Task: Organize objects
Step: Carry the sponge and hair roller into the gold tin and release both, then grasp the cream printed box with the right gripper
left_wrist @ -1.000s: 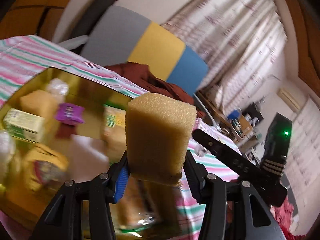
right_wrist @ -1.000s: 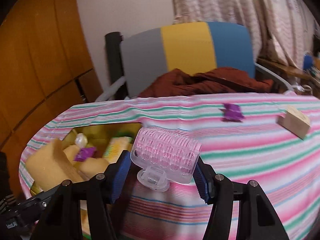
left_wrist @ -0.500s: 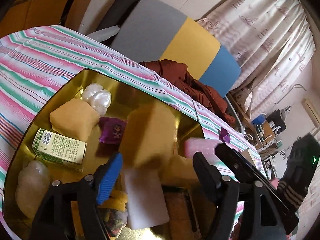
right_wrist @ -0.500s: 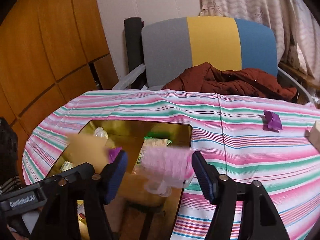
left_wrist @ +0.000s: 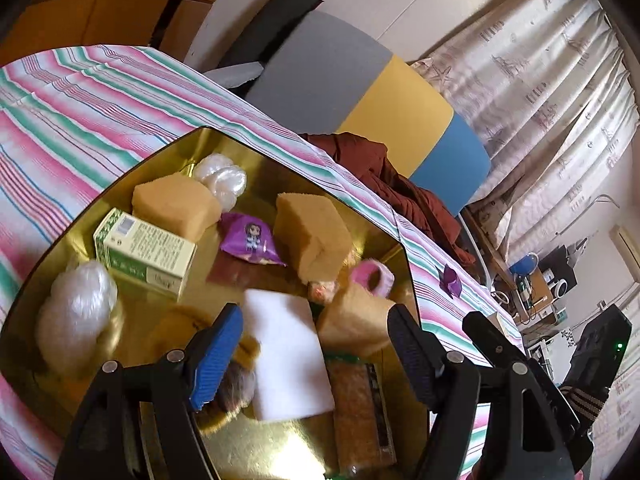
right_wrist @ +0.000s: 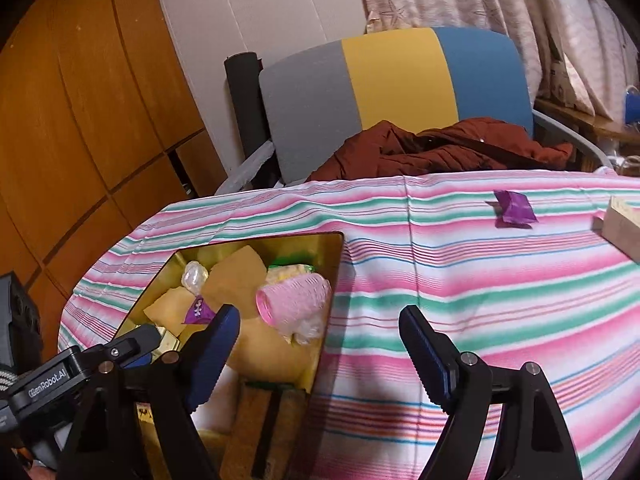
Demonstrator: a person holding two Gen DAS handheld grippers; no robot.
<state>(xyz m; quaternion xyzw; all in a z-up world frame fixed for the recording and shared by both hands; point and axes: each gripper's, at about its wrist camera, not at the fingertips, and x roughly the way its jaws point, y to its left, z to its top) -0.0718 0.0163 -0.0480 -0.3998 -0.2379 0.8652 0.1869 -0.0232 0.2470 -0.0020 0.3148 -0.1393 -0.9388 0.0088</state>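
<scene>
A gold tray on the striped tablecloth holds several items. The yellow sponge lies in it near the far rim, free of my left gripper, which hovers open above a white block. The pink hair roller rests in the tray's right corner. My right gripper hangs over the tray's right edge, its jaws still opening with nothing between them. In the tray also sit a green-and-white box, a purple packet and another sponge.
A purple wrapper and a wooden block lie on the tablecloth to the right. Behind the table stands a grey, yellow and blue chair with a brown jacket on it. Wooden cabinets and curtains are beyond.
Both grippers opened. The yellow sponge dropped from the left one and the pink roller from the right one, and both now lie in the tray.
</scene>
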